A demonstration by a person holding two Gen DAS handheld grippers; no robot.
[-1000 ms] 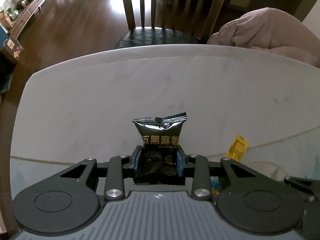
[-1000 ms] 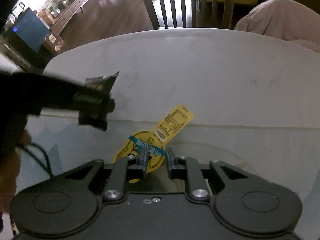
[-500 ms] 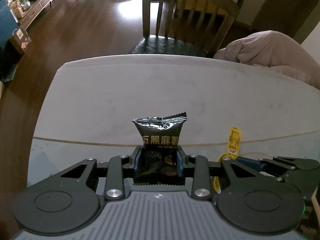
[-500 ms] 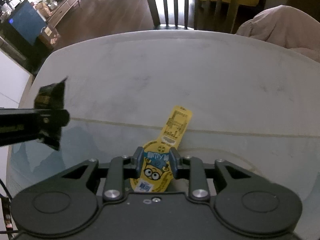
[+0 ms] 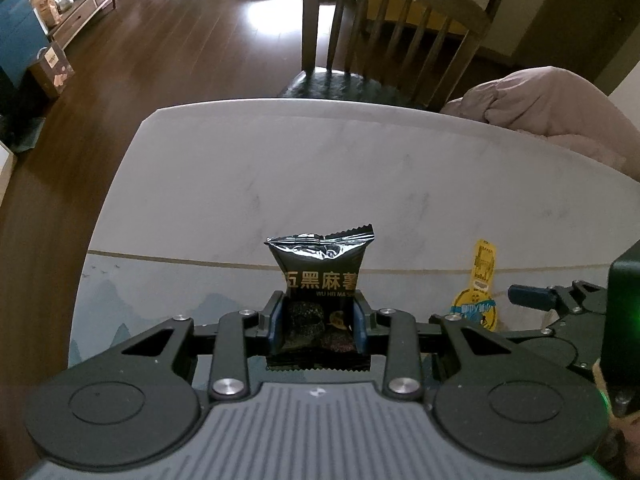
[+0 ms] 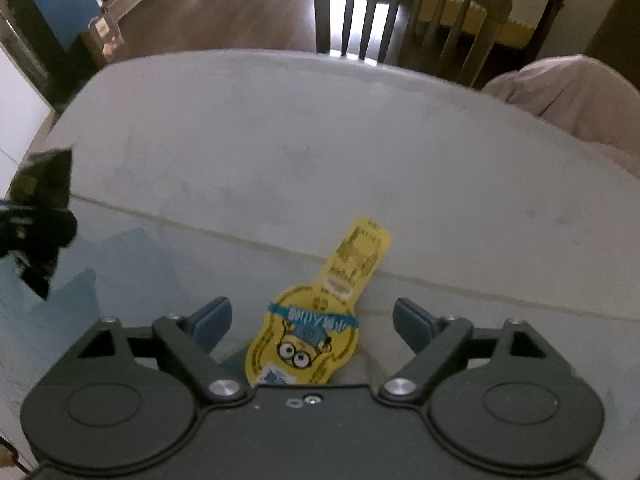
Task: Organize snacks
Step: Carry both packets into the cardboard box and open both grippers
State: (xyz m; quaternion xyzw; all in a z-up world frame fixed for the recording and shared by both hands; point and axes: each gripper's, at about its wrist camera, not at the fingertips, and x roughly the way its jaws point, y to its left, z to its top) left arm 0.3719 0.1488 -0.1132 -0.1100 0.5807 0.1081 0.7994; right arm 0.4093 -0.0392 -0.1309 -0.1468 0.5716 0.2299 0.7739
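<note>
Black packet: the left claw (image 5: 320,322) grips the black snack packet (image 5: 322,276) by its lower half, packet upright, crimped top at 12 o'clock, held above the table.
Right claw: the right claw (image 6: 312,320) has just been opening; its jaws stand wide, pads clear of the yellow snack (image 6: 316,328) lying flat between them.
Yellow snack: rests on the blue mat (image 6: 120,280), its tab pointing to 1 o'clock onto the white table (image 6: 320,140).
Doing it well: probably lift the right claw straight up so a pad does not drag the yellow snack; then set the black packet beside it, at its 9 o'clock, and release low.
</note>
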